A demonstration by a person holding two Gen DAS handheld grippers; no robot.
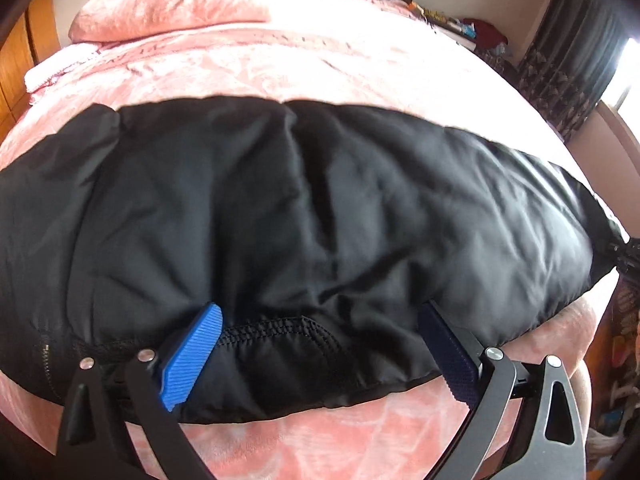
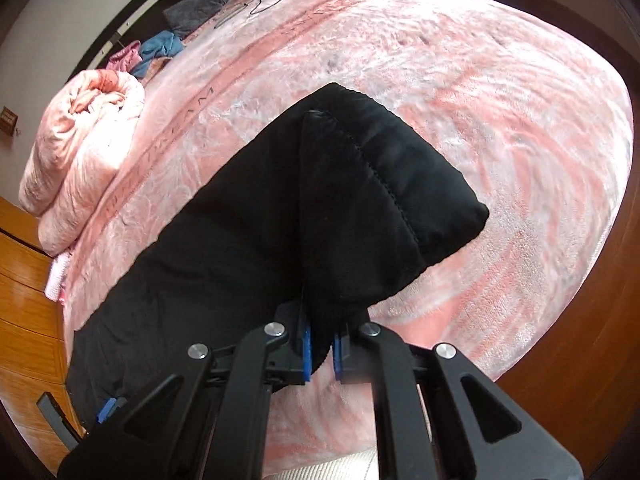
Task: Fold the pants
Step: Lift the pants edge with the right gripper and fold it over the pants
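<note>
Black padded pants (image 1: 304, 216) lie across a pink bed (image 1: 320, 64). In the left wrist view my left gripper (image 1: 320, 332) is open, its blue pads straddling the near hem edge of the pants where a stitched seam shows. In the right wrist view my right gripper (image 2: 321, 350) is shut on a fold of the black pants (image 2: 304, 208) near the cuff end, which points away over the bed (image 2: 480, 120). The left gripper's blue pad (image 2: 106, 408) shows at the far end of the pants, low left.
A rolled pink quilt (image 2: 84, 152) and pink pillows (image 1: 168, 4) lie at the bed's head. Loose blue and pink clothes (image 2: 156, 50) lie at the far edge. Wooden cabinets (image 2: 24, 288) stand beside the bed. A dark curtain (image 1: 572, 64) hangs at right.
</note>
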